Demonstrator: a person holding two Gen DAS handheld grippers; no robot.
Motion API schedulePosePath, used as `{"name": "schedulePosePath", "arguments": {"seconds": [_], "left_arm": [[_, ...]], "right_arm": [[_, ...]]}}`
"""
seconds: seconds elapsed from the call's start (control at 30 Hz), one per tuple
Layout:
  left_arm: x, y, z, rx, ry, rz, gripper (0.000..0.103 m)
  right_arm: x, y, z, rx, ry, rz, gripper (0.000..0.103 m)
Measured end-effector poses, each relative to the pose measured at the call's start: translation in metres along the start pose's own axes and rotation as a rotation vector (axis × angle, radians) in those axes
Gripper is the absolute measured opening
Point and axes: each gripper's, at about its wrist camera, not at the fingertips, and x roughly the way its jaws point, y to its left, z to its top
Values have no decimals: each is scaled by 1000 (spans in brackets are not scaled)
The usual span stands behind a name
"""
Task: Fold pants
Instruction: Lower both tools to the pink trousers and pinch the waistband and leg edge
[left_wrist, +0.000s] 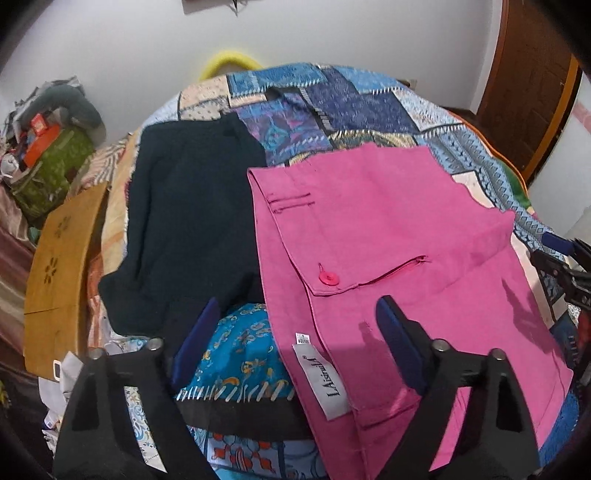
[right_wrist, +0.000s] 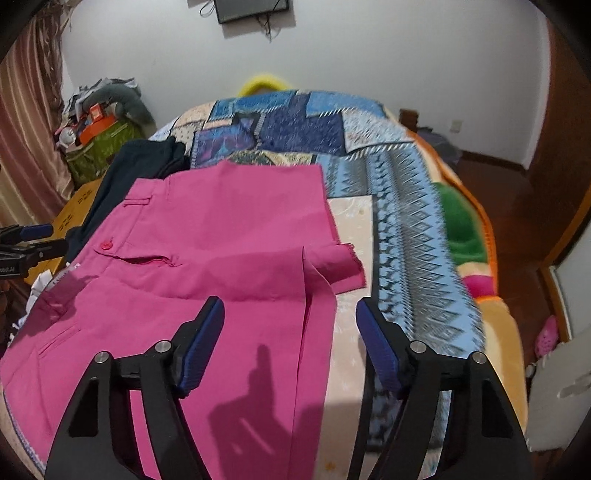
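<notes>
The pink pants (right_wrist: 207, 258) are lying folded on the patchwork bedspread (right_wrist: 402, 206), beside a dark garment (left_wrist: 192, 221); the left gripper (left_wrist: 295, 325) and right gripper (right_wrist: 290, 317) are hovering above, both spread wide, gripping nothing

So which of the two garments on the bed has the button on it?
The pink pants, lying right in front of both open grippers; the pink button sits on a pocket flap. The dark garment beside them shows none.

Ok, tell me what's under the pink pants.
The pink pants lie on the patchwork bedspread, which shows around them. Their left edge overlaps a dark garment. Whatever else lies beneath is covered.
</notes>
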Motion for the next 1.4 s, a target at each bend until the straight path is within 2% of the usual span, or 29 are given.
{"name": "schedulePosePath", "arguments": {"seconds": [0.07,0.13,0.23,0.47,0.53,0.57,0.63,0.7,0.83,1.0,1.17,1.37,1.4], "left_arm": [[7,0,2,4,23,-8,69],[13,0,3,-2,54,-34,54],[26,-1,3,-16,121,-121,42],[55,-5,0,-53,244,-222,41],[58,-4,0,-73,246,-242,36],[59,-3,0,-79,247,-247,34],[60,-2,1,-86,253,-263,18],[58,-2,0,-78,240,-263,11],[52,4,0,-69,214,-253,4],[47,7,-4,-39,179,-213,4],[52,10,-7,-37,186,-207,7],[43,10,-5,-6,176,-172,20],[40,9,-3,4,168,-165,26]], "right_arm": [[9,-2,5,-7,17,15,67],[20,-6,10,-18,39,26,64],[30,-6,10,-28,67,51,60],[49,-13,14,-4,113,80,60],[52,-13,14,-11,119,88,55],[54,-13,14,-9,129,91,49],[59,-15,16,7,145,107,41],[61,-17,15,21,150,124,30],[62,-18,14,20,148,140,15],[63,-11,12,-21,129,108,10],[67,-7,12,-48,139,72,9],[62,-4,13,-64,161,71,14],[59,-5,14,-65,164,70,15]]}}
